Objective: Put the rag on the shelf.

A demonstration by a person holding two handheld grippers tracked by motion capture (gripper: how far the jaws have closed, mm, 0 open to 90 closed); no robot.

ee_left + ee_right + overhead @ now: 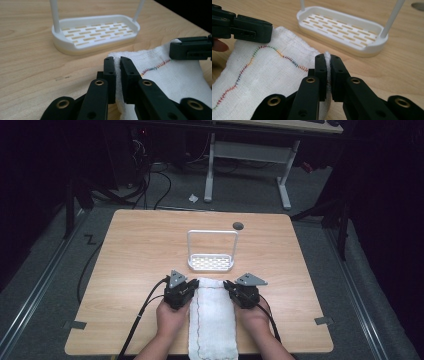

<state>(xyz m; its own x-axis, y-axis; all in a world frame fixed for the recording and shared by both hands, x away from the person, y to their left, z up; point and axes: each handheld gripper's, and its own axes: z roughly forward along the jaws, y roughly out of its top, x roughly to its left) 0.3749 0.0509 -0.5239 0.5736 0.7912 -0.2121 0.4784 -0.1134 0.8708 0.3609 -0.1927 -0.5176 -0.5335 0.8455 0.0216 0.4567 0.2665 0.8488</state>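
A white towel (212, 317) with a wavy multicoloured stitched line lies lengthwise on the wooden table (135, 250), its near end hanging over the front edge. My left gripper (188, 287) is shut on the towel's far left corner (116, 56). My right gripper (231, 287) is shut on the far right corner (327, 56). In the left gripper view the right gripper's jaw tip (191, 47) rests at the towel's other corner; in the right gripper view the left gripper's jaw tip (249, 28) does the same. A white rack (211, 251) with a slotted base and hoop bar stands just beyond the towel.
A dark round grommet (238, 225) sits in the table near the back edge. Bare wood lies left and right of the towel. Beyond the table are a white desk frame (247, 162) and cables (150, 185) on the grey floor.
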